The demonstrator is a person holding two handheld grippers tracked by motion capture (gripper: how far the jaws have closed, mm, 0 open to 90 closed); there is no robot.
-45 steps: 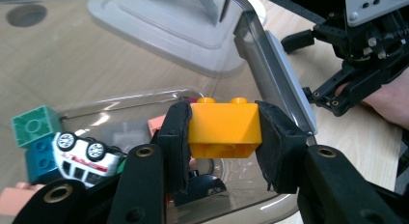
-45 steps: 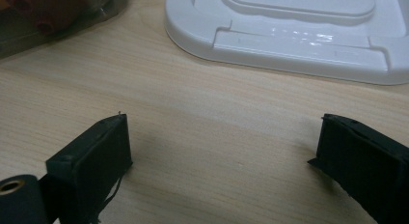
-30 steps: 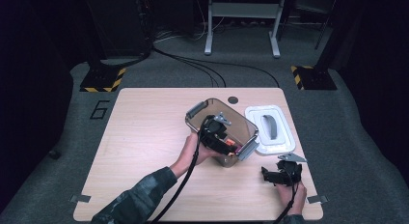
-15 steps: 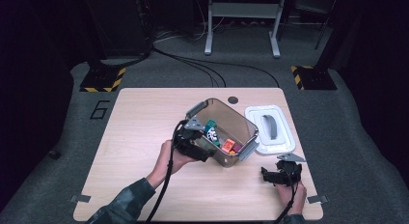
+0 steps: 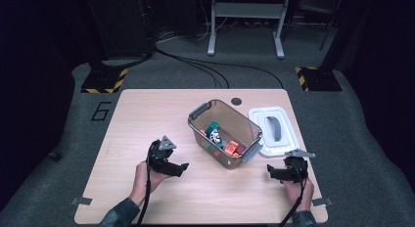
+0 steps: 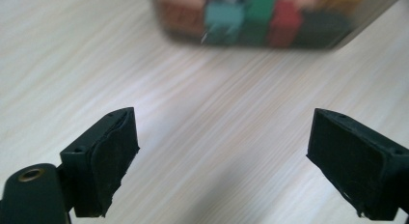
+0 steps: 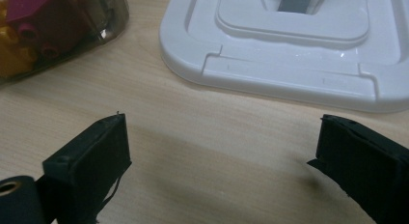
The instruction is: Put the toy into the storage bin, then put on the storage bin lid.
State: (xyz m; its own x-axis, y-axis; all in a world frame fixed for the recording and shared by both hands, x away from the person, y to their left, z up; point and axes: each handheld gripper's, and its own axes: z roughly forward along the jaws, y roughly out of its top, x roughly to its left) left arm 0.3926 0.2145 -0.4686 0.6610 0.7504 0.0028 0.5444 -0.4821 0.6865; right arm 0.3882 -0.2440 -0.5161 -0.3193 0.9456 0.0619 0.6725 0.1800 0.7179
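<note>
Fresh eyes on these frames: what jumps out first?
The clear bin of colourful blocks at the table's centre, uncovered. Its white lid lies flat just to its right. Nearer the person, the left gripper and right gripper flank the bin, jaws open, with nothing between them.

The table (image 5: 147, 114) lay bare across its whole left half and along the near edge, so a hand could pass freely there. The clear bin (image 5: 224, 134) stood slanted in the middle, its open top unobstructed from above, with coloured blocks (image 5: 219, 139) on its floor. The white lid (image 5: 271, 130) lay flat just beside the bin's right end, leaving no gap between them. The left gripper (image 5: 183, 167) faced the bin's near wall over bare wood; the right gripper (image 5: 270, 172) sat near the lid's front edge, both with nothing between their 2 jaws
</note>
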